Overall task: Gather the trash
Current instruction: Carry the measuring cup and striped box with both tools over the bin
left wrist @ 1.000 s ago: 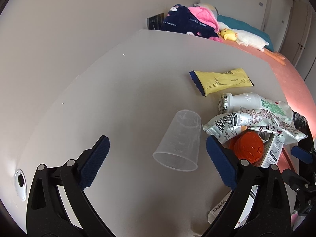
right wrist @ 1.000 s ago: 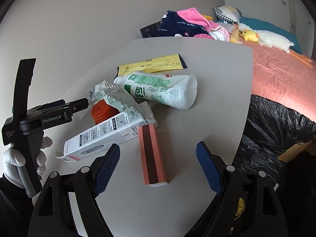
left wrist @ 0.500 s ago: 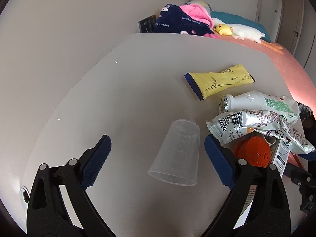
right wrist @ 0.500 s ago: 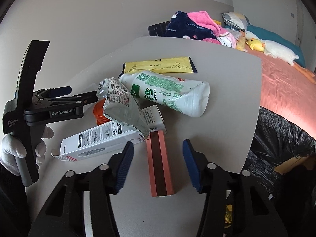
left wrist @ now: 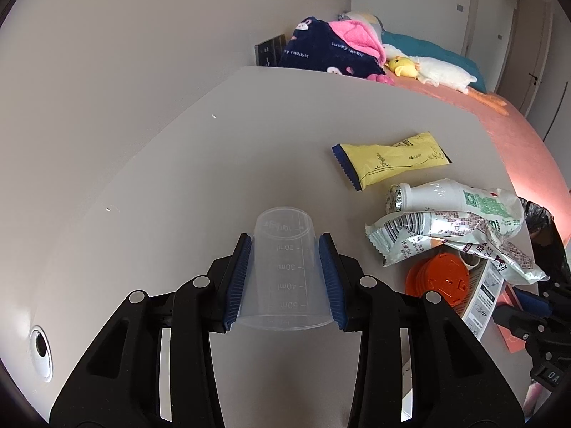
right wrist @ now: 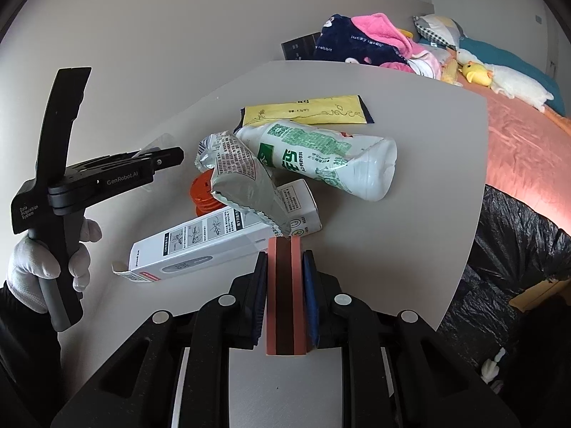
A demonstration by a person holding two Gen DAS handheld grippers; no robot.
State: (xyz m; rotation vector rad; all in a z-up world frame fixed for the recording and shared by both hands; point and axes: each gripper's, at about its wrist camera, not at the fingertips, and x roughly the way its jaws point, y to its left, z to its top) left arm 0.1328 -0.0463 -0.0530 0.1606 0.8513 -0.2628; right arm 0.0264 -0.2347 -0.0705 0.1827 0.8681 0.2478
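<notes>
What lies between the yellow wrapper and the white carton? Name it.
In the right wrist view, the white plastic bottle lies on its side between the yellow wrapper and the white carton, with a crumpled silver wrapper draped alongside.

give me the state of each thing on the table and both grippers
left gripper: shut on the clear cup
clear cup: upside down, gripped
right gripper: shut on the pink box
pink box: gripped
white bottle: on its side, dented
white carton: lying flat, end flap open
</notes>
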